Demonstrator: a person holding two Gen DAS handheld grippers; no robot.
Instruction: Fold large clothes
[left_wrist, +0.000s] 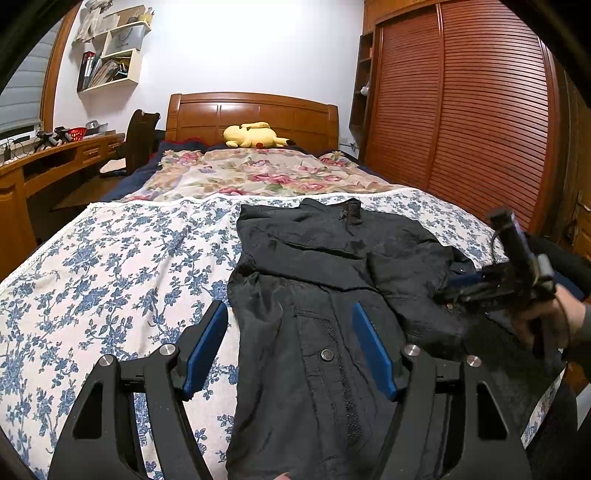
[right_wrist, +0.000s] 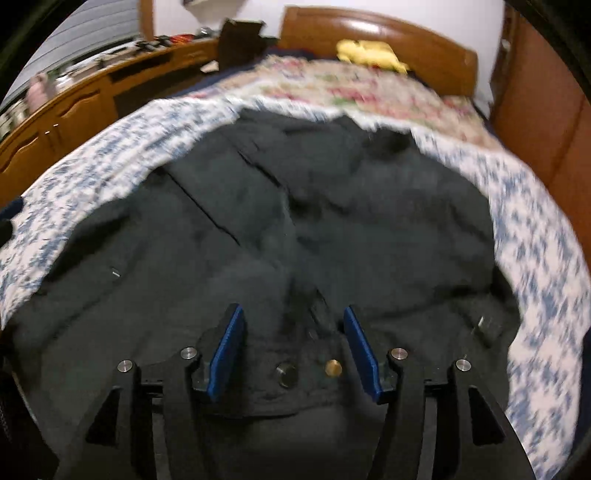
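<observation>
Jacket (left_wrist: 332, 295) fabric is lying right under your left claw (left_wrist: 291, 332), whose blue pads are standing well apart with nothing pinched between them; one pad is hanging over the blue-flowered sheet (left_wrist: 110, 266), the other over the dark cloth near a snap button (left_wrist: 327, 354). Your right claw (right_wrist: 295, 332) is hovering over the jacket's lower front, its pads parted and gripping nothing, with two snaps (right_wrist: 310, 371) showing in the gap; that view is blurred. In the left view your right hand (left_wrist: 554, 325) is holding that claw at the jacket's right edge. The black jacket is lying front up on the bed, collar (left_wrist: 349, 212) pointing toward the headboard (left_wrist: 251, 114). Beyond it a rose-patterned cover (left_wrist: 251, 173) is spreading up to a yellow plush toy (left_wrist: 255, 136). A wooden desk (left_wrist: 55, 158) is running along the left, and a slatted wardrobe (left_wrist: 461, 110) is standing on the right.
</observation>
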